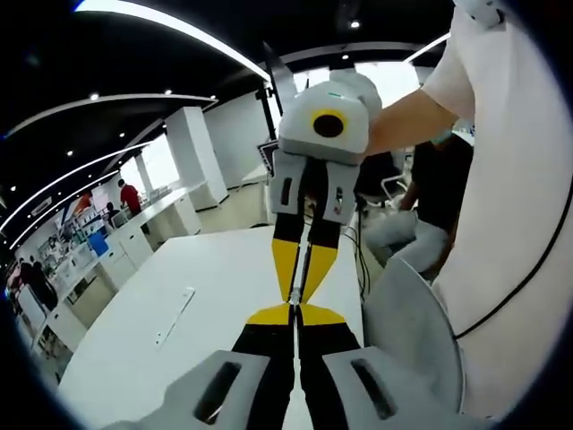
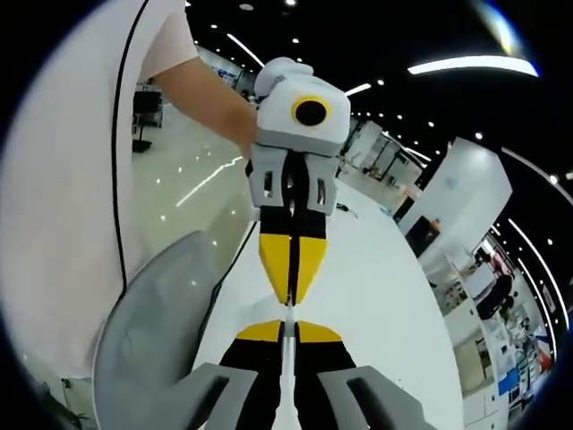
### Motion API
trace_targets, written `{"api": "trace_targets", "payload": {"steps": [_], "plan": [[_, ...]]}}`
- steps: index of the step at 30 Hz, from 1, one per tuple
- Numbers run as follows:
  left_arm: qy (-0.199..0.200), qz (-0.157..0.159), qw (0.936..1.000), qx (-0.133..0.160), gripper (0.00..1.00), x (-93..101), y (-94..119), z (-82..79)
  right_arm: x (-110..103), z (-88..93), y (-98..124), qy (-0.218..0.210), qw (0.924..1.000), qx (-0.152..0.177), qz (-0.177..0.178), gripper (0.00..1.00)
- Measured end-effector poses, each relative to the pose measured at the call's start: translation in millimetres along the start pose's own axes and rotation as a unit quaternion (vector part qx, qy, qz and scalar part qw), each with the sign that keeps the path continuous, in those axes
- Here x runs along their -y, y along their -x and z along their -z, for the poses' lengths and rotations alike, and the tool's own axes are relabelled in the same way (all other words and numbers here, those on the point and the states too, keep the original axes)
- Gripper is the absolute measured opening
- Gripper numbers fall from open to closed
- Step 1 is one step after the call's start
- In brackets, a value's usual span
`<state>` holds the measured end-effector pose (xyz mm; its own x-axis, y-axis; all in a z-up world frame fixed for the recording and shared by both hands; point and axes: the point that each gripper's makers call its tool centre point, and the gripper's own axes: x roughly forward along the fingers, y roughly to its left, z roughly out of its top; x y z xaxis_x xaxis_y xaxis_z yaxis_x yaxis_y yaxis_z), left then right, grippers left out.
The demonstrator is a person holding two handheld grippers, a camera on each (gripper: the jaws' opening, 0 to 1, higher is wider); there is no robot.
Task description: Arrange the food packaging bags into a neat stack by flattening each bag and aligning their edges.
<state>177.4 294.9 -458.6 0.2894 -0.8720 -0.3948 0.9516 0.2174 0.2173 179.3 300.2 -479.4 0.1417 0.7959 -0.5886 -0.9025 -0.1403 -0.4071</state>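
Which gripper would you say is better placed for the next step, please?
Neither clearly: the left yellow-tipped black gripper and the right yellow-tipped black gripper face each other tip to tip, both shut, above the white table. Where the bags lie I cannot tell.

- A long white counter runs away from the camera in the left gripper view, its top glossy and pale.
- A flat white strip lies on that counter, near its left side.
- The ceiling is dark, crossed by curved light bands and dotted with small round spotlights.
- White square pillars stand beyond the counter, with bright windows behind them.
- A row of white desks lines the left side; a few people stand far off there.
- A grey chair back sits just beside the counter.
- In the right gripper view, a shiny pale floor reflects the ceiling lights.
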Motion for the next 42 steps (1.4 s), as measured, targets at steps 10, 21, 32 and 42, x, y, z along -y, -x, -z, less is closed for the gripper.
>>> {"api": "trace_targets", "payload": {"steps": [10,21,32,42], "plan": [[0.000,0.001,1.0000,-0.002,0.00,1.3,-1,0.4,-2,1.5,-1,0.000,1.0000,-0.005,-0.003,0.00],[-0.003,0.002,1.0000,-0.004,0.00,0.3,-3,0.6,-1,6.4,1,0.001,0.9999,-0.012,-0.003,0.00],[-0.008,0.006,0.9999,-0.008,0.00,3.0,-5,-0.2,-2,9.6,3,-0.003,0.9999,-0.014,-0.005,0.00],[-0.005,0.009,0.9999,-0.013,0.00,6.2,-5,0.1,-5,11.1,3,-0.002,0.9998,-0.019,-0.007,0.00]]}}
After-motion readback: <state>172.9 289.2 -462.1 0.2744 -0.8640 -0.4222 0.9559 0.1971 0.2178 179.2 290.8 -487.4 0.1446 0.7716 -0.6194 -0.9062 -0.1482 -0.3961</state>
